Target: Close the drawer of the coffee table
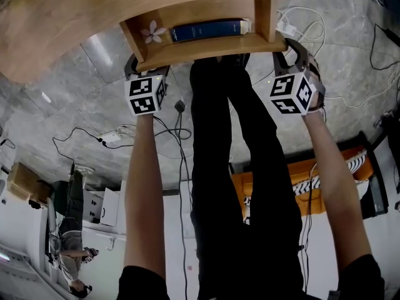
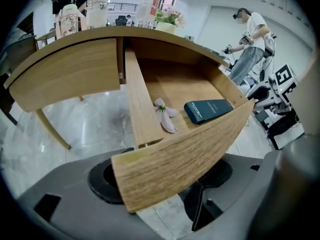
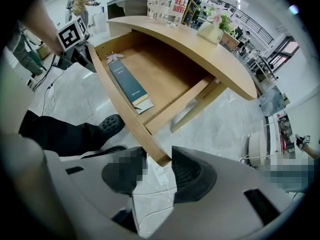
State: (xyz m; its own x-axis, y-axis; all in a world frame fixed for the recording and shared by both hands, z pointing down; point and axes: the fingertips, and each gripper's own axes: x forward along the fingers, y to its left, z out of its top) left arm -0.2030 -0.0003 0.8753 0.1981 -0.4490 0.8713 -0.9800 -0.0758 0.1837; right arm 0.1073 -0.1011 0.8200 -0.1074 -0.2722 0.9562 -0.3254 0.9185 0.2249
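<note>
The wooden coffee table [image 1: 94, 17] has its drawer pulled out, with the curved drawer front [image 1: 206, 49] facing me. Inside lie a dark blue book [image 1: 206, 30] and a pale flower [image 1: 153, 32]. My left gripper [image 1: 147, 70] is at the front's left end. In the left gripper view its jaws [image 2: 155, 189] stand wide apart, the drawer front [image 2: 185, 154] lies across them, and no pad visibly presses. My right gripper [image 1: 290, 55] is at the right end. There the jaws [image 3: 159, 171] close on the end of the drawer front [image 3: 120, 104].
My black-trousered legs [image 1: 225, 167] stand between the two arms under the drawer. Cables and a power strip [image 1: 109, 136] lie on the grey floor; an orange crate [image 1: 300, 180] is behind me. Bottles [image 3: 170, 4] stand on the tabletop. Other people work in the background.
</note>
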